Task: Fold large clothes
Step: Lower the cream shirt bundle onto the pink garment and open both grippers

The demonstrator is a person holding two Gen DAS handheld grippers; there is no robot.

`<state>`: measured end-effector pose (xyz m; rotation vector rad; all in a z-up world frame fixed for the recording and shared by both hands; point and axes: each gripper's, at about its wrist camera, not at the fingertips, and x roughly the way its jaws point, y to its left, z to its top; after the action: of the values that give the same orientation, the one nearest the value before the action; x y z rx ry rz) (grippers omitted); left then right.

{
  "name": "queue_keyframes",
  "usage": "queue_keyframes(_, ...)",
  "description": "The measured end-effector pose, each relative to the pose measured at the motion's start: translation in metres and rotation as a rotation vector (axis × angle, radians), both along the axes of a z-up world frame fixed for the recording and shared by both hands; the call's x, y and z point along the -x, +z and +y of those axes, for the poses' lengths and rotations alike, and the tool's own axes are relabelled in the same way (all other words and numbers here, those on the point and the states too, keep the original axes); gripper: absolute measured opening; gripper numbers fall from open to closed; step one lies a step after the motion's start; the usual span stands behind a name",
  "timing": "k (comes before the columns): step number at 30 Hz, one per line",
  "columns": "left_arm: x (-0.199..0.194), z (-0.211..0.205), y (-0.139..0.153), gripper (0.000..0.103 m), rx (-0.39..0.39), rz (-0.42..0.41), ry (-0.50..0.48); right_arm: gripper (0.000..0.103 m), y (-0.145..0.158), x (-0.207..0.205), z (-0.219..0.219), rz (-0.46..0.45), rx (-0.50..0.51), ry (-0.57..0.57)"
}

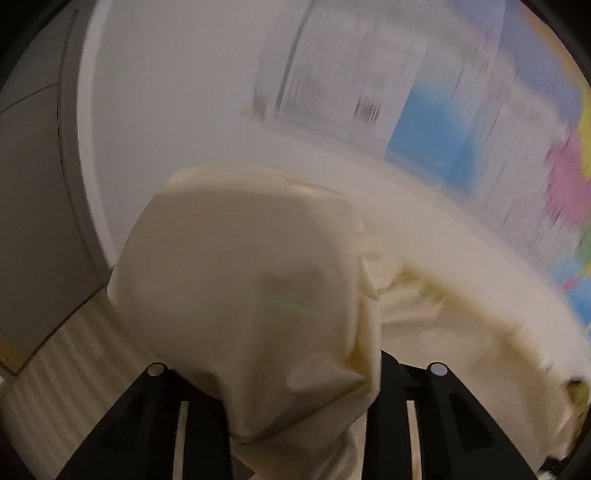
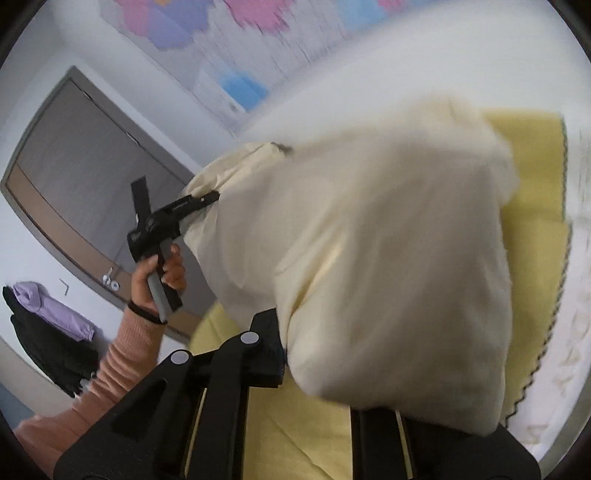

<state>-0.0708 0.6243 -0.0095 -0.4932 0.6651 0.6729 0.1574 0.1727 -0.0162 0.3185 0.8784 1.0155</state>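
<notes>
Two black two-finger grippers hold one large cream-coloured cloth garment (image 2: 388, 258) up in the air between them, above a pale yellow bedspread with a dark scalloped trim (image 2: 532, 177). In the right wrist view the garment hangs as a broad, bulging sheet that covers most of the bed's middle and right side, while the bedspread shows beyond it toward the far right edge and below it toward the near edge.

The left gripper (image 2: 208, 197), seen from the right wrist camera, is held by a hand (image 2: 159, 277) in a ribbed salmon-pink sleeve (image 2: 122, 369), and its tip is pinched onto the garment's upper left corner. From its own camera, the left gripper's fingers are buried under a draped fold of the same cloth (image 1: 251, 295), which fills the gap between the black arms; the jaws stand partly closed with fabric gathered between them.

The right gripper (image 2: 317, 373) has its jaws drawn close together, with the garment's lower edge caught between them; the right-hand finger is mostly hidden behind the cloth.

Behind the bed stands a white wall bearing a blurred colourful poster (image 2: 177, 26). A grey-brown door (image 2: 74, 158) is at the left, and dark and lilac clothes (image 2: 48, 325) lie heaped near it.
</notes>
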Motion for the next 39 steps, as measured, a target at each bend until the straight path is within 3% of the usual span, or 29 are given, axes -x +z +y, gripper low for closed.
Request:
queue_keyframes(1, 0.001, 0.001, -0.010, 0.040, -0.001, 0.028, -0.004, 0.018, -0.006, 0.001, -0.004, 0.017, -0.002, 0.001)
queue_keyframes(3, 0.005, 0.002, -0.023, 0.054, 0.038, 0.037, -0.011, 0.035, -0.012, 0.001, -0.012, 0.056, 0.002, -0.007)
queue_keyframes(5, 0.007, 0.002, -0.029, 0.061, 0.067, 0.033, -0.008, 0.040, -0.012, 0.006, -0.019, 0.062, 0.020, -0.007)
queue_keyframes(10, 0.013, -0.008, -0.020, 0.079, 0.028, 0.075, -0.015, 0.046, 0.018, 0.031, -0.039, -0.048, 0.116, 0.010)
queue_keyframes(12, 0.025, -0.020, -0.008, 0.088, -0.026, 0.080, -0.002, 0.046, 0.031, 0.045, -0.042, -0.108, 0.145, 0.038)
queue_keyframes(15, 0.045, -0.041, 0.013, 0.088, -0.118, 0.062, 0.011, 0.046, 0.055, 0.060, -0.046, -0.210, 0.191, 0.093)
queue_keyframes(18, 0.064, -0.064, 0.037, 0.090, -0.175, -0.019, -0.027, 0.045, 0.082, 0.067, -0.044, -0.315, 0.172, 0.108)
queue_keyframes(21, 0.044, -0.075, 0.051, 0.091, -0.143, -0.070, -0.134, 0.045, 0.103, 0.044, -0.025, -0.364, 0.135, 0.057)
queue_keyframes(23, 0.029, -0.080, 0.049, 0.091, -0.107, -0.070, -0.185, 0.045, 0.105, 0.019, -0.001, -0.387, 0.166, -0.006)
queue_keyframes(25, 0.017, -0.087, 0.043, 0.091, -0.083, -0.059, -0.216, 0.045, 0.093, -0.004, 0.009, -0.356, 0.176, -0.071)
queue_keyframes(29, -0.013, -0.101, 0.001, 0.091, -0.025, -0.004, -0.276, 0.041, 0.035, -0.049, 0.018, -0.180, 0.233, -0.117)
queue_keyframes(32, -0.023, -0.106, -0.021, 0.092, -0.065, 0.048, -0.287, 0.041, -0.003, -0.045, 0.008, -0.134, 0.208, -0.109)
queue_keyframes(36, -0.029, -0.106, -0.022, 0.093, -0.059, 0.051, -0.273, 0.043, 0.003, -0.039, 0.001, -0.109, 0.227, -0.109)
queue_keyframes(39, -0.024, -0.113, -0.006, 0.091, -0.046, -0.003, -0.287, 0.046, 0.035, -0.029, -0.001, -0.201, 0.246, -0.118)
